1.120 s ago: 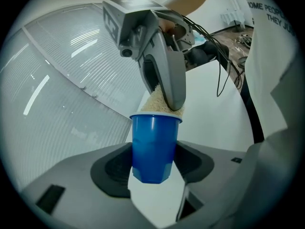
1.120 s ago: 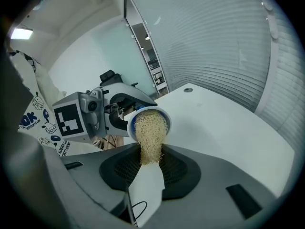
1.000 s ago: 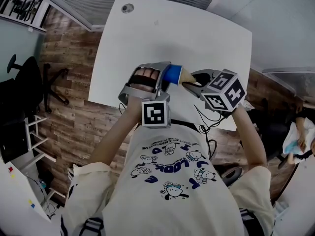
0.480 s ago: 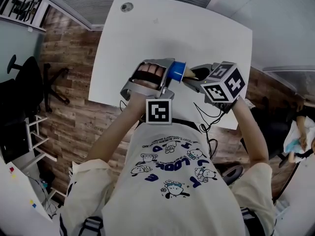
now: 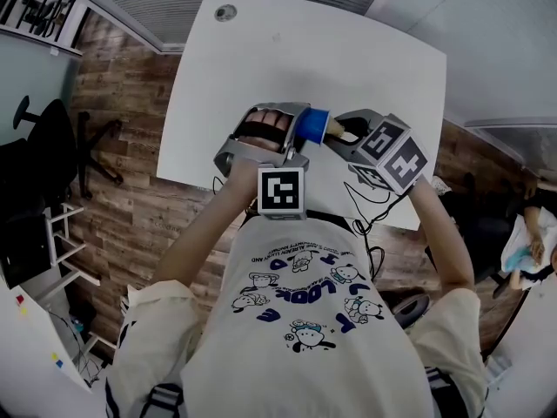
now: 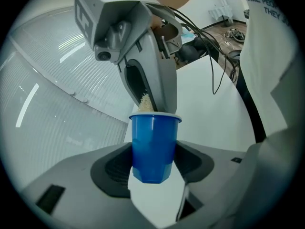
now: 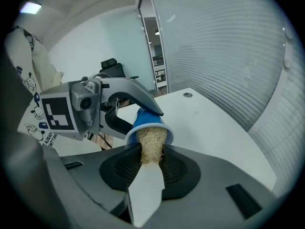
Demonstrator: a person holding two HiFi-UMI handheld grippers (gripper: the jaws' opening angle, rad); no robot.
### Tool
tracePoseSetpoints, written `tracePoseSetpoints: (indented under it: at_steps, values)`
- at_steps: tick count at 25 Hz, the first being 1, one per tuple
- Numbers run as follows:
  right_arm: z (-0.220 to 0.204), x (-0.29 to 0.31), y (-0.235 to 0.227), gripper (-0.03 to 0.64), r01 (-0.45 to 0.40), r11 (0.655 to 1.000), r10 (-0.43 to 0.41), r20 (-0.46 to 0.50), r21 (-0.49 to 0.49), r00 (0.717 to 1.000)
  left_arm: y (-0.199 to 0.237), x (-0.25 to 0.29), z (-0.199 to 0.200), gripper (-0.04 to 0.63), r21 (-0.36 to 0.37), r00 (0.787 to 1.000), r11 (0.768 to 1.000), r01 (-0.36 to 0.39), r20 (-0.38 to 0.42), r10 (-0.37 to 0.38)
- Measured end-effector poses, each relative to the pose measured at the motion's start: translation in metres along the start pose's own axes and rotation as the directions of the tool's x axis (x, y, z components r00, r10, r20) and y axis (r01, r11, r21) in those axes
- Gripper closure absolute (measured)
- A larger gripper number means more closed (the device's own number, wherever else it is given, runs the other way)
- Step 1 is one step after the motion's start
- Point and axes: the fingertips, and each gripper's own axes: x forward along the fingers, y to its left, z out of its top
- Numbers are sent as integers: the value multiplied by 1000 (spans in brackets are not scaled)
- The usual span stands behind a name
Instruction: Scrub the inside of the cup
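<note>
While my left fingers (image 6: 113, 171) clamp the cup (image 6: 153, 147), my right fingers (image 7: 119, 170) pinch the scrubber (image 7: 150, 142) inside; hard pushing could pop it loose.

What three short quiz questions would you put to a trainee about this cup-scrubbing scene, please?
1. True or false: the blue cup stands on the white table.
2. What does the right tool hold? A) a tan fibrous scrubber B) a folded cloth C) nothing
3. Fill in: the cup is clamped by the ___ tool.

Key: 1 false, it is held off the table, mouth toward the scrubber; 2 A; 3 the left tool.
</note>
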Motion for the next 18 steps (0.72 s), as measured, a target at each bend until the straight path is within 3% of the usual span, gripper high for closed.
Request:
tracePoseSetpoints:
  at_steps: [7,18]
  values:
    - [-4,4,3,505,22,999,-23,-5,-47,1000,-10,1,0,302,-85,997,993,78,36,-75]
    - [-3,1,12,505,39,992,-38,9,-118,999,-19,-3,5,302,-185,974,958,217,107,-200]
